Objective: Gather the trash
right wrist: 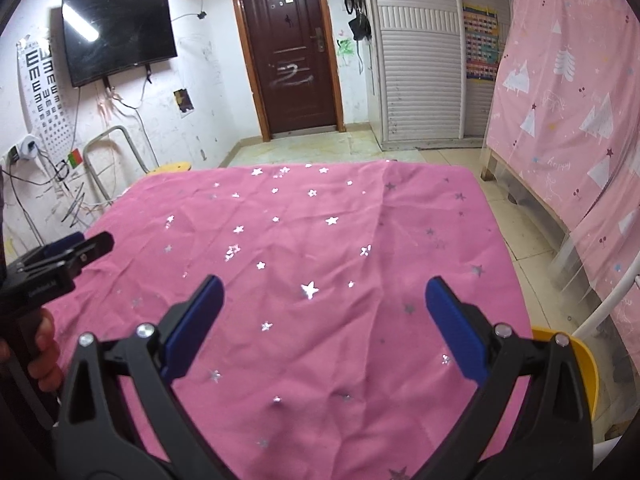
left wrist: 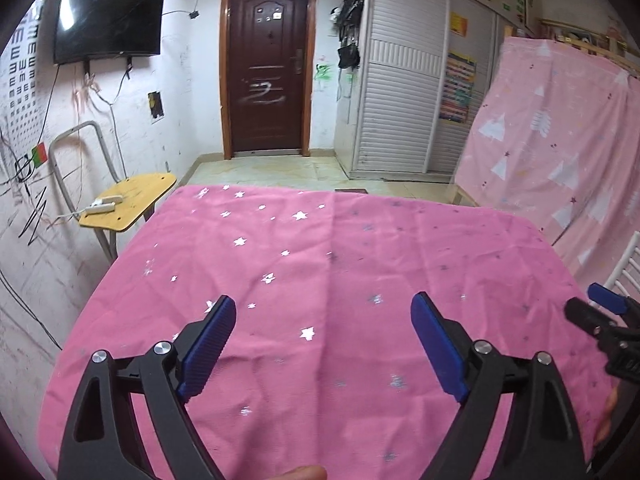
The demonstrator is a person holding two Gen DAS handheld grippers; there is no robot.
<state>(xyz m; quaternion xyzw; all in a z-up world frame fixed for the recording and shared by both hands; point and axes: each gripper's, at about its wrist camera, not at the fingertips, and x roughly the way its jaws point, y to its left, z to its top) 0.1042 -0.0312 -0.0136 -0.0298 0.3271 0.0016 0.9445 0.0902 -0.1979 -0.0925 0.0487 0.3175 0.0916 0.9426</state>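
Spanning nearly the whole lower view, pink star-print cloth (left wrist: 320, 264) over the table, creased, far edge facing the brown door (left wrist: 266, 60); no trash item can be made out on it from either wrist view, so its place and long axis cannot be told

Wall side: black TV (left wrist: 108, 12) mounted high, eye chart (right wrist: 42, 80) beside it, loose cables trailing down

Opposite side: white slatted wardrobe (left wrist: 400, 92), then pink sheet with tree print (left wrist: 552, 128) draped over a wooden frame

Yellow-topped stool (left wrist: 128, 200) just beside the table's far-left corner, white power strip (left wrist: 102, 205) lying on it; yellow chair seat (right wrist: 576, 360) at the near-right edge

Left gripper (left wrist: 324, 344) held low over the near part of the cloth, pointing toward the door, blue pads (left wrist: 206, 350) spread wide apart, nothing between them; person's hand (right wrist: 44, 352) wrapped round its handle

Right gripper (right wrist: 324, 328) level beside it, same heading, jaws likewise spread wide with nothing in them, above the cloth, apart from the left one
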